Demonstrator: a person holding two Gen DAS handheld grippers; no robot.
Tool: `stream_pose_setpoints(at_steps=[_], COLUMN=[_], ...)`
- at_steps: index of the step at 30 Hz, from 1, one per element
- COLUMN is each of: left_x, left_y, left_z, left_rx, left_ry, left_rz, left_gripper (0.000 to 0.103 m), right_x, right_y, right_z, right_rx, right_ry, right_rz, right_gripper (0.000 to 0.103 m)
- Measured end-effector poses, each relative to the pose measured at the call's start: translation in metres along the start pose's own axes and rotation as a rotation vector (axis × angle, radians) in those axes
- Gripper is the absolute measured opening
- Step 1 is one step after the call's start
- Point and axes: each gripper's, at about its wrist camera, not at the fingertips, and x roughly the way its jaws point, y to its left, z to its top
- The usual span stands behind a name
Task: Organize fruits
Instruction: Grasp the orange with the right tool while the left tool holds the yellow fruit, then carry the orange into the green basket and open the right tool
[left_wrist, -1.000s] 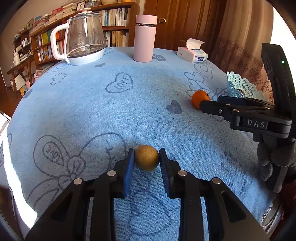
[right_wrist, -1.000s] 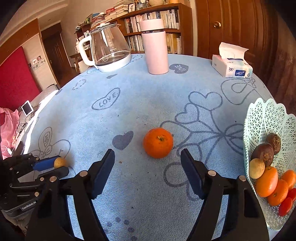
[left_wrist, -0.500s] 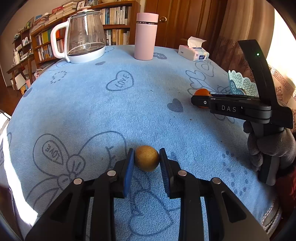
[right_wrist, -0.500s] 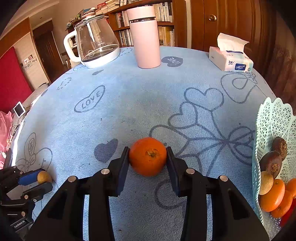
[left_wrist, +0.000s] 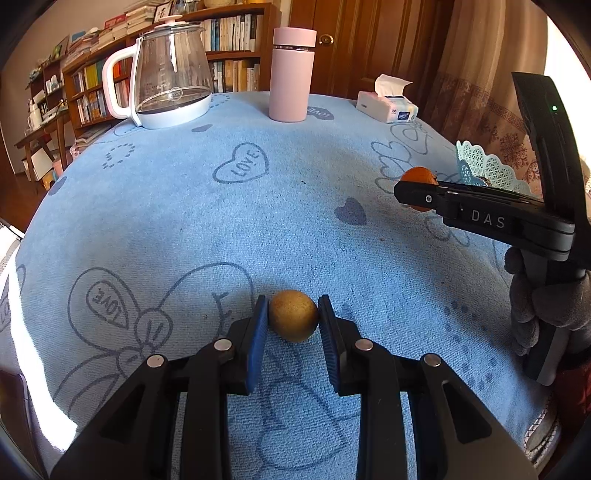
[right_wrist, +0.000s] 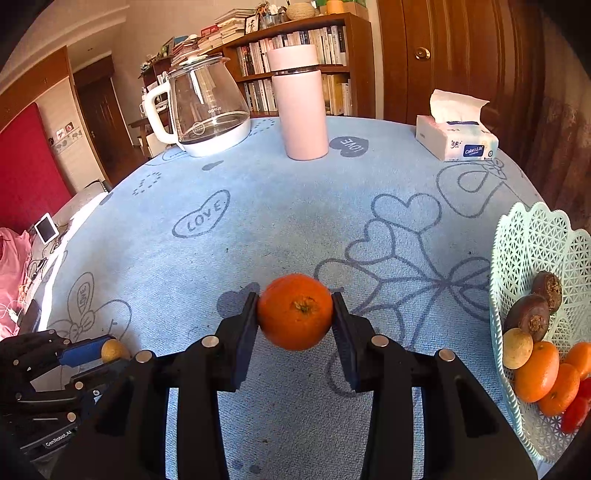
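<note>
Orange (right_wrist: 295, 312): clamped between the two pads of the right gripper (right_wrist: 295, 317), stem end facing the camera; both pads press its sides, and it appears slightly clear of the blue heart-print tablecloth (right_wrist: 295, 206).
Small yellow-brown fruit (left_wrist: 293, 320): clamped between the blue pads of the left gripper (left_wrist: 293, 325), low on the cloth; contact with the cloth cannot be told.
Left gripper, seen from the right wrist: low to the left of the right gripper, well apart from it.
Right gripper, seen from the left wrist: to the right and farther off, held by a grey-gloved hand (left_wrist: 546, 306).
Mint lattice fruit basket (right_wrist: 532, 251): just right of the right gripper, at the table edge; contents two dark brown fruits, one small yellow fruit, several oranges, a red piece at the bottom.
Pink tumbler (right_wrist: 301, 107): beyond the right gripper, upright, far side of the table.
Glass kettle (right_wrist: 207, 110): left of the tumbler, white handle.
Tissue box (right_wrist: 456, 138): right of the tumbler, one tissue standing up.
Bookshelf (right_wrist: 332, 44): behind the table.
</note>
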Motion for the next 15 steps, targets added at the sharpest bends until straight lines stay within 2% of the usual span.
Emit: stream_pose_setpoints(at_steps=[15], left_x=[-0.002], left_y=[-0.002], left_z=[-0.001], left_rx=[0.005], left_ry=[-0.010], left_rz=[0.035], left_gripper=[0.028], right_x=[-0.038], right_y=[0.002], right_z=[-0.003], right_rx=[0.023], right_ry=[-0.115], right_rz=[0.002], right_gripper=[0.040])
